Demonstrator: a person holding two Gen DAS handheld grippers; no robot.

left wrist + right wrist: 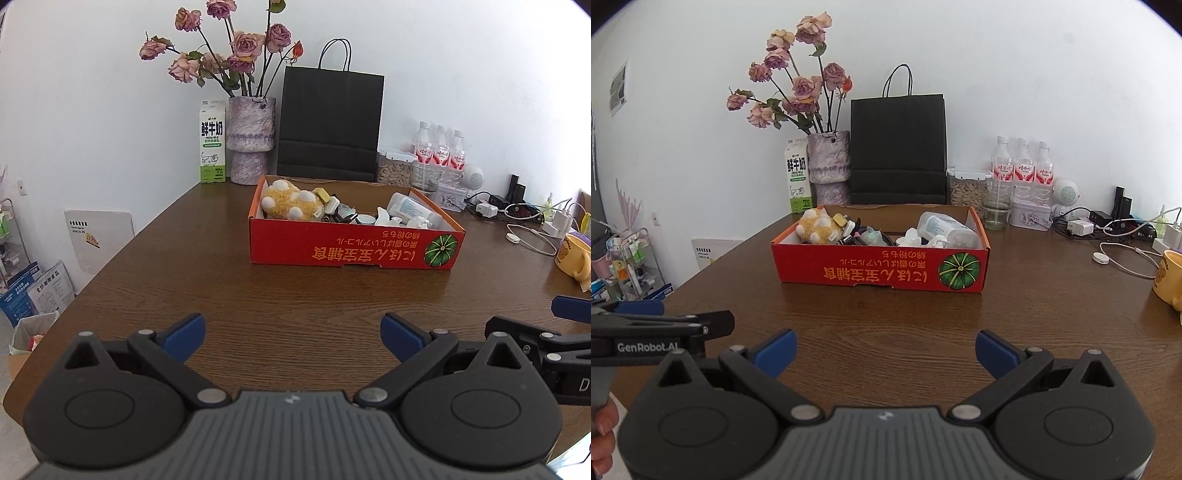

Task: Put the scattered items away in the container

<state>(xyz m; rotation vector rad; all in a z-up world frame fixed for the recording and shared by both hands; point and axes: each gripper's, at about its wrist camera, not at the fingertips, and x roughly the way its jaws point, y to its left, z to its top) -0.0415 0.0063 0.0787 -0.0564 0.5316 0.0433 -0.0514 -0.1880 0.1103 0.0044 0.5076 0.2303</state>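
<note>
Two grippers, both over the near part of one brown wood-grain table (295, 295). Left gripper (293, 338): blue-padded jaws spread wide, nothing between them. Right gripper (885, 352): the same, spread wide and holding nothing, just beside the left one.

One shallow red cardboard box with a pumpkin picture and orange lettering (351, 249), set at mid-table, well apart from both grippers. Inside it: one yellow plush toy with white bumps (291, 203) at the left end, one clear plastic bottle lying on its side (410, 207) at the right end, and between them a jumble of small white and dark pieces, too tangled to count.

Behind the box, against the white wall: one green-and-white milk carton (212, 142), one mottled purple vase of dried pink roses (251, 138), one black paper bag with handles (330, 123). Right of the bag: three water bottles with red labels (1023, 162), one clear lidded container of pale pellets (966, 190), one empty glass (997, 208), one small white tin (1030, 216). Further right: one white round speaker (1065, 192), several chargers and cables, count unclear. At the right edge: one yellow mug (1169, 280).
</note>
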